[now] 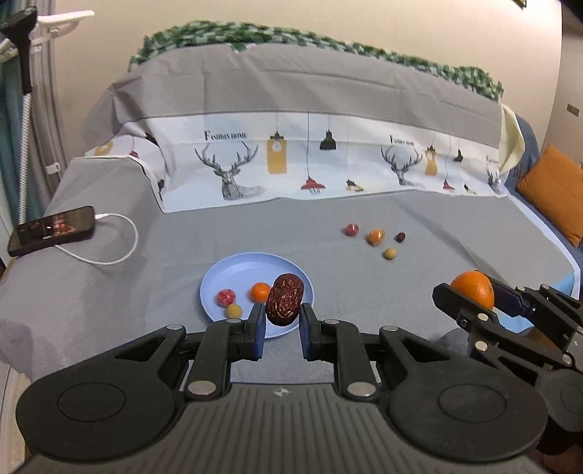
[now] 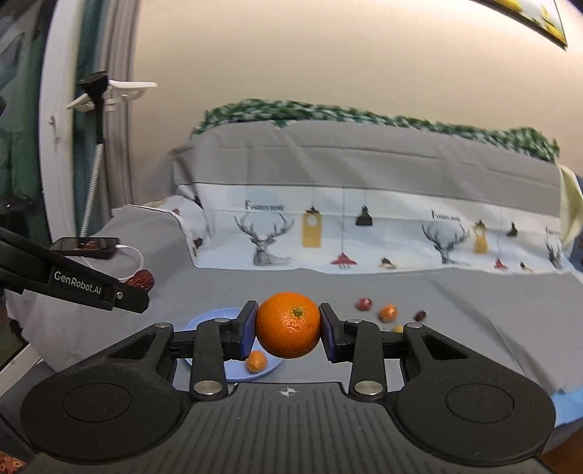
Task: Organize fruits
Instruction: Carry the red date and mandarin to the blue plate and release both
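Grey bedding (image 1: 328, 218) covers a bed set against a cream wall, with a printed strip of deer heads and hanging lamps (image 1: 277, 160) along its raised back edge and a green-checked cloth (image 1: 277, 34) on top. On the left side of the bed a phone (image 1: 53, 230) lies plugged into a white cable (image 1: 120, 251).

A light blue plate (image 1: 240, 269) sits on the bedding near the front. It holds a small orange (image 1: 260, 291), a red fruit (image 1: 226, 297) and a little yellow one (image 1: 233, 311), all close together.

The left gripper (image 1: 282, 321) hangs over the near rim of the plate, jaws clamped on a wrinkled dark red date (image 1: 285, 299) held clear of the surface.

The right gripper (image 2: 288, 328) is off to the right and raised above the bed, jaws closed on a large orange (image 2: 288, 324), with the stem scar facing the camera.

Farther back and to the right, well apart from the plate, four small fruits lie loose on the bedding: a red one (image 1: 351, 229), an orange one (image 1: 376, 237), a dark one (image 1: 400, 237) and a yellow one (image 1: 390, 253).

An orange cushion (image 1: 554, 193) rests at the far right edge.
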`<state>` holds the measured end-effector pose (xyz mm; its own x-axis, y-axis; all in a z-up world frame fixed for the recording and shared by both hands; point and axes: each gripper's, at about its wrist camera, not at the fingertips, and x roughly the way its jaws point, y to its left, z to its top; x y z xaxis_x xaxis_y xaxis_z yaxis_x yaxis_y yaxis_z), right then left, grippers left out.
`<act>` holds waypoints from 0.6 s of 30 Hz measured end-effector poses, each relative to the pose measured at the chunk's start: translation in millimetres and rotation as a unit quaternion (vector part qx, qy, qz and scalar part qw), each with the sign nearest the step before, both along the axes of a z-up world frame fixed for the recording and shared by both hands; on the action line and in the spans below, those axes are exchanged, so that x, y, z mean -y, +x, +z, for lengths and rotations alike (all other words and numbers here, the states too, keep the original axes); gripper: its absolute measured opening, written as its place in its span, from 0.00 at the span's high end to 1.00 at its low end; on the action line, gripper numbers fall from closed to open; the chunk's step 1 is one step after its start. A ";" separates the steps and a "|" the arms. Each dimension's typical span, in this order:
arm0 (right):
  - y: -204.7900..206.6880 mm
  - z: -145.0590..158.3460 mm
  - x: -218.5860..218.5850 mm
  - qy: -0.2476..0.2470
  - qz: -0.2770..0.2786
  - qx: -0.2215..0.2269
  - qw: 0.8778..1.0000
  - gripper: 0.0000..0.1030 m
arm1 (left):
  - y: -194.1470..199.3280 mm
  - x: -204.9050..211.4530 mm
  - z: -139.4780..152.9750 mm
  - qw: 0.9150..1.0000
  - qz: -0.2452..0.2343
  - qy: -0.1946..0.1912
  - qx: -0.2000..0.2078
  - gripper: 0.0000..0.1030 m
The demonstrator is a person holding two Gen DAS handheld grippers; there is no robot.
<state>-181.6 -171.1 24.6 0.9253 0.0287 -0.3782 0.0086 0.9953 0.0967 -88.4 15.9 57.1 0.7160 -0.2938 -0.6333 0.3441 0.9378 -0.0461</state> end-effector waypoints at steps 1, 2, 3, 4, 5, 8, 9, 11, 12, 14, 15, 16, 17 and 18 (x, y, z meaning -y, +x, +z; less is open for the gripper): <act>-0.2 1.3 -1.5 -0.001 0.002 0.001 1.000 0.64 | -2.9 -2.6 1.3 1.000 0.003 -0.003 0.003 0.80; 0.1 1.4 -3.0 -0.001 0.003 0.000 1.000 0.64 | -5.3 -4.7 2.3 1.000 0.006 -0.006 0.004 0.80; -0.2 1.7 -4.5 -0.002 0.005 -0.002 1.000 0.64 | -6.8 -6.6 2.9 1.000 0.008 -0.008 0.005 0.80; 1.5 0.6 -4.4 -0.002 0.007 -0.004 1.000 0.64 | -8.2 -8.3 3.7 1.000 0.010 -0.010 0.006 0.80; 2.3 -0.1 -5.6 -0.003 0.009 -0.004 1.000 0.64 | -9.3 -10.1 4.0 1.000 0.012 -0.011 0.006 0.80; 5.8 -1.3 -8.0 -0.005 0.012 -0.005 1.000 0.64 | -9.6 -13.2 3.8 1.000 0.014 -0.013 0.004 0.80; 6.6 -1.9 -8.2 -0.005 0.013 -0.006 1.000 0.64 | -9.9 -13.9 3.4 1.000 0.014 -0.013 0.003 0.80; 7.6 -2.8 -8.6 -0.004 0.015 -0.008 1.000 0.64 | -9.4 -15.0 2.4 1.000 0.014 -0.014 0.002 0.80; 8.2 -3.2 -8.9 -0.004 0.015 -0.009 1.000 0.64 | -9.4 -15.7 1.8 1.000 0.014 -0.015 0.001 0.80; 9.5 -4.3 -8.3 -0.004 0.016 -0.012 1.000 0.64 | -7.6 -16.1 0.3 1.000 0.014 -0.016 -0.001 0.80; 10.3 -4.8 -8.4 -0.004 0.017 -0.013 1.000 0.64 | -6.3 -14.9 -0.1 1.000 0.015 -0.016 -0.003 0.80; 11.0 -5.5 -8.7 -0.004 0.017 -0.015 1.000 0.64 | -4.4 -14.4 -0.7 1.000 0.015 -0.017 -0.005 0.80; 11.6 -6.1 -8.8 -0.004 0.018 -0.016 1.000 0.64 | -3.4 -14.0 -1.5 1.000 0.015 -0.017 -0.006 0.80; 12.4 -7.1 -9.2 -0.004 0.018 -0.019 1.000 0.64 | -2.1 -13.8 -2.5 1.000 0.015 -0.018 -0.008 0.80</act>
